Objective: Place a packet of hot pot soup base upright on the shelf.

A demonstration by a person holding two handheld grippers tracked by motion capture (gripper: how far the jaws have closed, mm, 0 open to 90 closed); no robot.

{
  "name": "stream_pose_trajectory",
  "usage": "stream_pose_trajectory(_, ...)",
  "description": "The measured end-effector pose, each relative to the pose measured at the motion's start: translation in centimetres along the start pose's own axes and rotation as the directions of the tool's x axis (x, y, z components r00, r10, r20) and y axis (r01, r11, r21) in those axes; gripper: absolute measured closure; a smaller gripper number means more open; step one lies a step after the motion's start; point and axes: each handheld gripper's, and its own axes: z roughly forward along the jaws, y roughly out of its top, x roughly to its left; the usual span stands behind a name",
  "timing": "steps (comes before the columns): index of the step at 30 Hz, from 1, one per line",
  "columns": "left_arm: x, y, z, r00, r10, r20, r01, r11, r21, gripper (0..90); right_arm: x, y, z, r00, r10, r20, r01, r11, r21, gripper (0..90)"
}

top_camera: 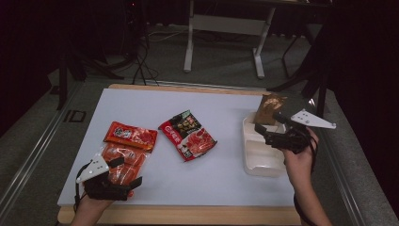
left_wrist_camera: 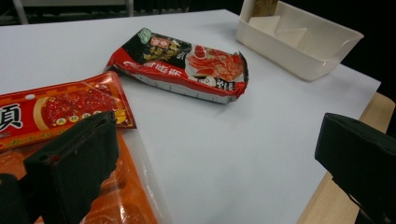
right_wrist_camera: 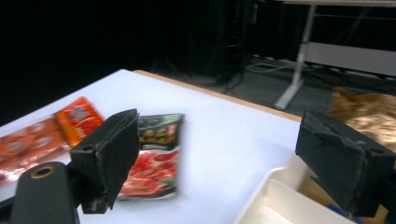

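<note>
R gripper [top_camera: 275, 133], jaws wide and empty, hung over tray [top_camera: 259, 165] at table's right edge; black-red packet [top_camera: 188, 134] lay to its left, nearer R than L gripper [top_camera: 123, 175], also wide.

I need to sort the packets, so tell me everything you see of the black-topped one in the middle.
The black-topped packet is a flat, glossy plastic pouch, black at the far end, red with a food picture nearer. It lies skewed on the white table, slightly puffed, silvery edge crimped. Nothing touches it; the orange packets lie apart.
</note>
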Motion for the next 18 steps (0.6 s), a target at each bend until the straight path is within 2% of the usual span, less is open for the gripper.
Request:
stream_pose_trajectory(3,0.1,0.4,0.4,1.0000,-0.006,0.006,0.006,1.0000,0.004,1.9,1.3,-0.4,-0.6,0.9994,-0.009,-0.034,0.008,0.9997,-0.022,13.5)
stream_pose_trajectory(4,0.2,0.5,0.5,1.0000,-0.003,0.001,0.003,1.0000,0.001,5.8,1.8,-0.6,-0.7,0.9990,-0.015,-0.043,0.014,0.9997,-0.022,13.5)
stream_pose_trajectory(6,0.4,0.8,0.7,1.0000,0.006,-0.006,-0.006,1.0000,0.003,6.1,2.5,-0.9,-0.8,0.9983,-0.034,-0.048,0.033,0.9994,-0.012,13.5)
stream_pose_trajectory(9,0.5,1.3,1.2,0.9999,0.013,-0.010,-0.013,0.9999,0.007,10.4,3.2,-1.8,-1.1,0.9968,-0.032,-0.073,0.031,0.9995,-0.008,13.6)
stream_pose_trajectory(13,0.8,1.7,1.8,0.9998,0.021,-0.004,-0.020,0.9992,0.035,15.1,3.8,-2.4,-1.4,0.9954,-0.048,-0.083,0.048,0.9988,0.003,13.6)
stream_pose_trajectory(14,1.2,2.1,2.5,0.9999,0.012,0.006,-0.012,0.9985,0.054,15.4,4.0,-2.7,-1.5,0.9948,-0.051,-0.088,0.052,0.9986,0.006,13.6)
stream_pose_trajectory(16,1.4,2.5,3.1,0.9995,0.020,-0.024,-0.019,0.9976,0.066,19.0,4.0,-2.9,-1.5,0.9942,-0.046,-0.097,0.046,0.9989,0.004,13.6)
stream_pose_trajectory(18,1.5,3.0,4.0,0.9961,0.012,-0.087,-0.004,0.9956,0.094,19.7,4.0,-3.0,-1.7,0.9944,-0.043,-0.097,0.043,0.9991,-0.003,13.7)
